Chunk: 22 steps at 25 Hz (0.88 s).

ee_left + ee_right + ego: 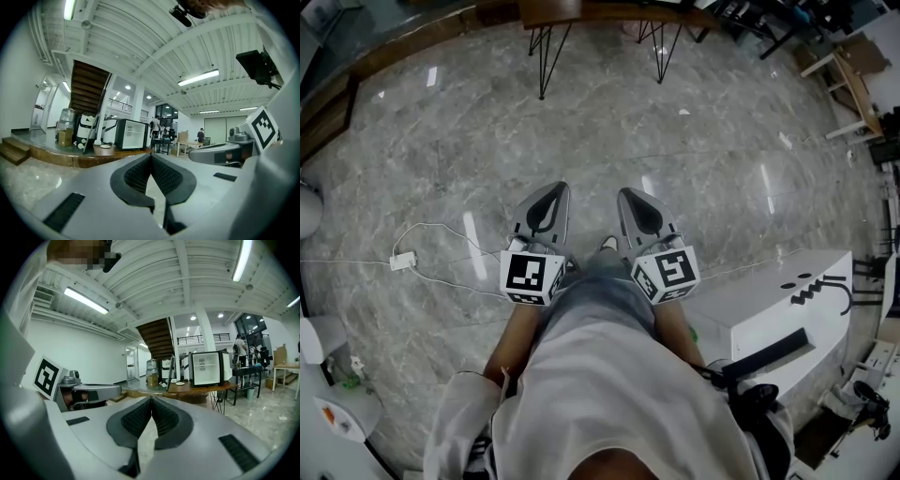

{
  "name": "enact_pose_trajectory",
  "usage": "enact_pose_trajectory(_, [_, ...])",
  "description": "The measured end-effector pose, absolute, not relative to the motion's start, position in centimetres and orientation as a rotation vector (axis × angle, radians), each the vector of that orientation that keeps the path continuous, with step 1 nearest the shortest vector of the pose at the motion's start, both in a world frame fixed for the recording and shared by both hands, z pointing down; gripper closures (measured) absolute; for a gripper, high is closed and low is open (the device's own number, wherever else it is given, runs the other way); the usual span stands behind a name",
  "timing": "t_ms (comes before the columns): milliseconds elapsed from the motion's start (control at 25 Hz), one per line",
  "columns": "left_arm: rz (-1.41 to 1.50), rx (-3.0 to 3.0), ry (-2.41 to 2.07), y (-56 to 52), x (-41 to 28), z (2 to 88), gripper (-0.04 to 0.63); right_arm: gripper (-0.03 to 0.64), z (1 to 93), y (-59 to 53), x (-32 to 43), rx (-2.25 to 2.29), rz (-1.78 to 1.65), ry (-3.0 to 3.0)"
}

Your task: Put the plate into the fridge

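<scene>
A small black fridge (206, 368) stands on a long wooden table (197, 388) far across the room, its front showing a white inside with shelves. The same fridge (131, 134) appears in the left gripper view. A white plate (180, 383) lies on the table left of the fridge, and it shows as a plate (105, 146) in the left gripper view too. My left gripper (555, 188) and right gripper (627, 193) are held side by side over the floor, both shut with nothing between their pads. Both are far from the table.
Grey marble floor (694, 141) lies ahead. The table's thin black legs (546, 56) show at the top of the head view. A white box (769, 314) stands at the right, and a white cable with a power strip (402, 261) lies at the left. People stand in the far background.
</scene>
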<state>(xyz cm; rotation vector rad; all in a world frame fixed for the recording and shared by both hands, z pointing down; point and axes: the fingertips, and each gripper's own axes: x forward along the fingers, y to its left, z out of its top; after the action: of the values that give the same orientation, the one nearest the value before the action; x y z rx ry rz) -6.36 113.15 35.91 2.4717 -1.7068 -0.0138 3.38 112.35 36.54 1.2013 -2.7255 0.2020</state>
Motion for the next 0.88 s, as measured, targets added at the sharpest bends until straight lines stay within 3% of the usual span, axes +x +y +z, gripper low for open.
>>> enact_pose_trajectory(440, [0.043,2.46,-1.734,107.2,-7.9,37.1,0.579,0.6,37.6,105.7,2.2,1.178,0.254,-2.702])
enact_pose_trajectory(880, [0.112,2.446,-1.721,89.9,-7.8,37.2,0.58,0.6,38.6,88.1,2.4,1.153,0.327,-2.706])
